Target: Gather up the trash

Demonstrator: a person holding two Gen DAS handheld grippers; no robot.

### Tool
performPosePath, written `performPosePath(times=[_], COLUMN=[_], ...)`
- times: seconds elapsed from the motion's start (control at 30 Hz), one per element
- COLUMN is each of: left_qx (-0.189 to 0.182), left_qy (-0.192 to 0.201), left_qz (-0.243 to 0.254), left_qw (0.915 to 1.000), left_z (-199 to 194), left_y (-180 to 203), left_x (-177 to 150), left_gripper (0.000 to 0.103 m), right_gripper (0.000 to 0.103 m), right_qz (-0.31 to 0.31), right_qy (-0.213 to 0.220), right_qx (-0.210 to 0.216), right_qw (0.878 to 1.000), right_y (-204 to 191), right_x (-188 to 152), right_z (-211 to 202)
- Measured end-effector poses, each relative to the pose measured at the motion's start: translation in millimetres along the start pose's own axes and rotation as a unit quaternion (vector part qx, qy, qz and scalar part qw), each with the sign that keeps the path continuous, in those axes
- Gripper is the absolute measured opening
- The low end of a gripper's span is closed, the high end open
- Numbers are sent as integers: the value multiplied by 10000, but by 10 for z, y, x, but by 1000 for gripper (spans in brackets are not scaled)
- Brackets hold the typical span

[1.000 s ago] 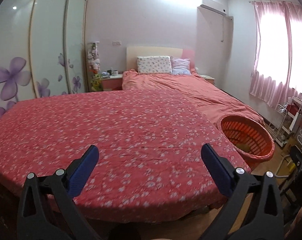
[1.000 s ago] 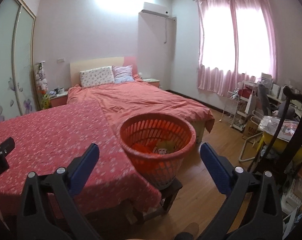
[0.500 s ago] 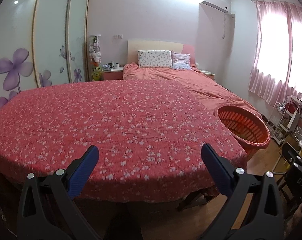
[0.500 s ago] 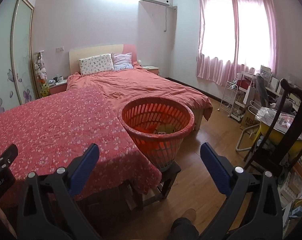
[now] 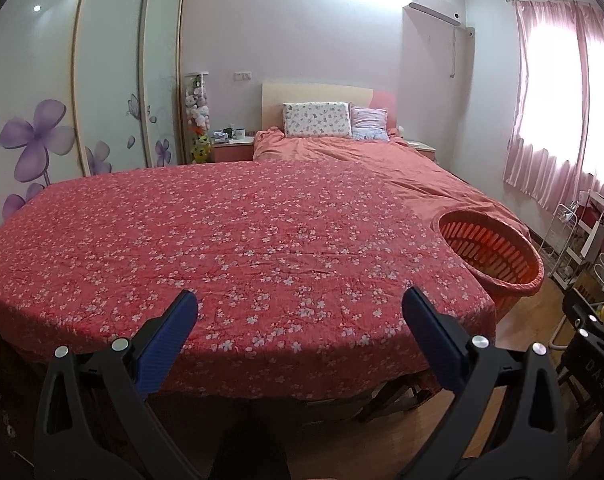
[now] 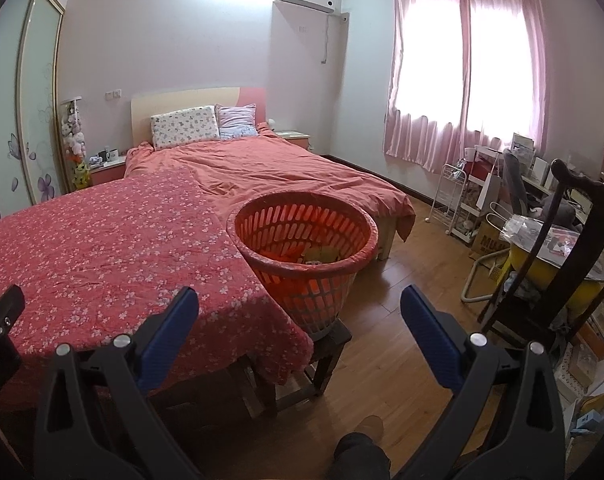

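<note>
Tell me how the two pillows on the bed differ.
The left pillow is white with small scattered prints; the right pillow is pale pink and purple. The left pillow looks wider and lies lower, the right pillow stands taller. Both lean against the headboard.

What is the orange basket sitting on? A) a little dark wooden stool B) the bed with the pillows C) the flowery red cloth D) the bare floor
A: in the right wrist view the orange basket rests on a small dark wooden stool on the wood floor, just beside the edge of the flowery red cloth, not on it.
</note>
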State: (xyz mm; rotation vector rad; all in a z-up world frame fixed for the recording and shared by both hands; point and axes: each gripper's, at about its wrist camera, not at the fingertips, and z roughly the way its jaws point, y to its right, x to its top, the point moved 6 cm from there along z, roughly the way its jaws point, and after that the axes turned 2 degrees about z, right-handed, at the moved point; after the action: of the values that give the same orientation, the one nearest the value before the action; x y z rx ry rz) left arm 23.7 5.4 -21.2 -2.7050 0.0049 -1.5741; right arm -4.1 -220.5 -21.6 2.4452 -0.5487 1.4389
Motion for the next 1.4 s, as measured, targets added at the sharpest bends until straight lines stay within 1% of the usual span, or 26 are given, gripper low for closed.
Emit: performPosePath(times=[0.37,0.73,1.4], left_qx=[-62,-19,-32], left_qy=[-104,10,-83], left_qz=[-81,-101,-121], left_qw=[9999,9999,9999], left_z=[36,-26,-6], left_y=[13,34,14], left_x=[-16,28,23], left_gripper=[101,101,101], right_gripper=[99,99,99], right_qz=[-19,-19,-10], right_qy=[17,-19,-65], right_qx=[-23,14,25], right_qw=[10000,10000,10000], right_y=[-17,-28,-17], right_x=[2,16,2], right_z=[19,49,66])
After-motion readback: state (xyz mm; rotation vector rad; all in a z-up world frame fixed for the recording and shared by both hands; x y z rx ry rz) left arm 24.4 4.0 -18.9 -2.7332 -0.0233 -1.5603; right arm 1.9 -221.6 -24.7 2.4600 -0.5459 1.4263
